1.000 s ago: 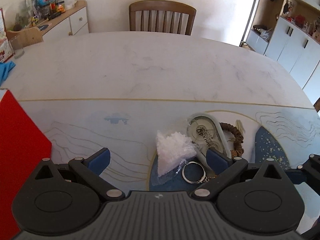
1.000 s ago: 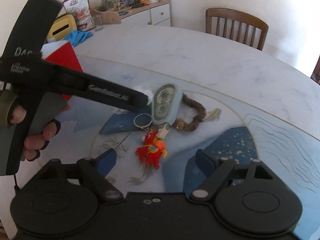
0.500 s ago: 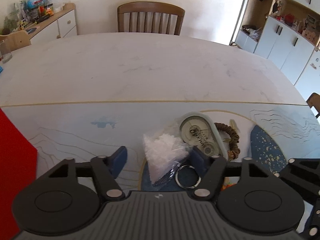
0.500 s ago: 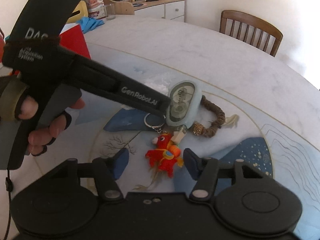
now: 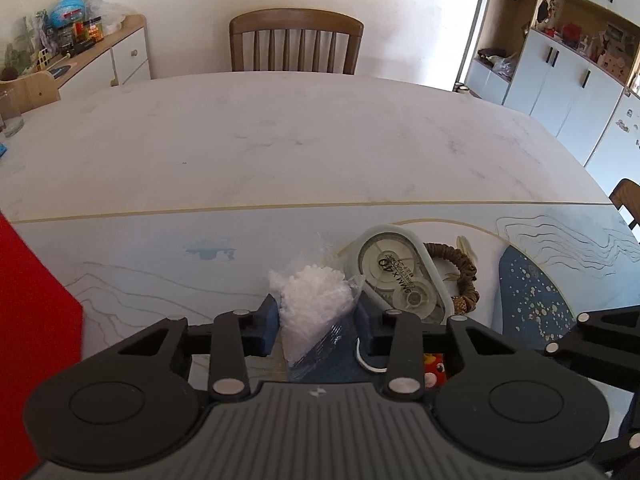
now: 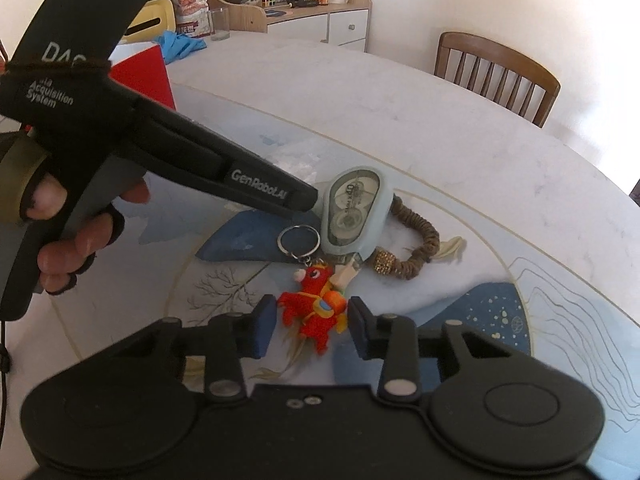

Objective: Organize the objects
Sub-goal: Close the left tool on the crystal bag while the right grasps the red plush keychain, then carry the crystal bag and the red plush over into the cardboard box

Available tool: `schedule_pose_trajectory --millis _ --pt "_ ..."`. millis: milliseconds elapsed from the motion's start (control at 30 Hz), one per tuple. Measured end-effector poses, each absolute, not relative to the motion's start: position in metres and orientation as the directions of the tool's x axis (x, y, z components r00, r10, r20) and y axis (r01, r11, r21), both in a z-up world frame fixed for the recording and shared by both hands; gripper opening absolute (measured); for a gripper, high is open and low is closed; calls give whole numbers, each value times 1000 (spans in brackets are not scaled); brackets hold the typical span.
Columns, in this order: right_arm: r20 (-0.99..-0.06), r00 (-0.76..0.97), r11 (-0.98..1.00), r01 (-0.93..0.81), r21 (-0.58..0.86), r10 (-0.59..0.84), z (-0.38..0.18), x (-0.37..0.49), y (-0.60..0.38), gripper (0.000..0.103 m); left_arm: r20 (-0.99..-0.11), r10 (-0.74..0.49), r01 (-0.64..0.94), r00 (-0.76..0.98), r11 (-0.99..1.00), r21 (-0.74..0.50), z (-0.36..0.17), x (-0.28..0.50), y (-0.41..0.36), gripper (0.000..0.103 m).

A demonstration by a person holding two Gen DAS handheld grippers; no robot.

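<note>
**Two grippers closing over a small pile of odds and ends**

The pale marbled table [image 5: 320, 140] fills most of both views, its near part covered by a light blue printed mat [image 6: 500, 320] with dark blue patches and thin line drawings. A wooden chair [image 5: 296, 40] stands at the far edge, and a red box [image 5: 32, 320] sits at the left of the mat.

The left gripper [image 5: 318, 320] points down at a clear plastic bag of white granules [image 5: 312, 300]. Its jaws are closing, with the bag between the blue pads and both pads at the bag's sides; whether they already press on it cannot be told. A hand [image 6: 72, 232] grips its black handle in the right wrist view.

The right gripper [image 6: 312, 320] points down at a red plush keychain toy [image 6: 316, 308] lying on the mat. Its jaws are closing too, the toy between them with a narrow gap on either side.

Just beyond the toy lies a pale blue correction tape dispenser [image 6: 354, 212], flat on the mat, its tip toward the toy. A brown braided bracelet [image 6: 420, 240] curves around its right side, touching it. The toy's metal key ring [image 6: 300, 242] lies just left of the dispenser.
</note>
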State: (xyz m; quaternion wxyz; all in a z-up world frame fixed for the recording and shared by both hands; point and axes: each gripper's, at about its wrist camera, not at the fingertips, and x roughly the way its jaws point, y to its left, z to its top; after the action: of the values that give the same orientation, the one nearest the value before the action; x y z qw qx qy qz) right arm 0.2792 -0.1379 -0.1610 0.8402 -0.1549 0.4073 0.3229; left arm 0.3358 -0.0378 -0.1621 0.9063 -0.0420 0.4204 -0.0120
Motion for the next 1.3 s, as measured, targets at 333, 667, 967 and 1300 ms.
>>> schedule_pose_trajectory --millis 333,667,967,1300 --pt "-755 464 761 -645 71 464 -132 273 -155 35 -767 -35 -44 640 996 -81 -151 318 -29 36" --pt "-714 476 766 -629 132 513 -98 258 -173 35 -772 -20 -24 636 999 -45 -121 287 -36 36" --pt "-686 498 762 -634 128 530 -67 243 -175 34 -753 -47 -14 656 997 -75 -85 259 -32 36" --pt "-612 535 734 -669 114 582 -17 230 -158 34 -728 -40 -31 684 996 -83 -45 232 -2 36"
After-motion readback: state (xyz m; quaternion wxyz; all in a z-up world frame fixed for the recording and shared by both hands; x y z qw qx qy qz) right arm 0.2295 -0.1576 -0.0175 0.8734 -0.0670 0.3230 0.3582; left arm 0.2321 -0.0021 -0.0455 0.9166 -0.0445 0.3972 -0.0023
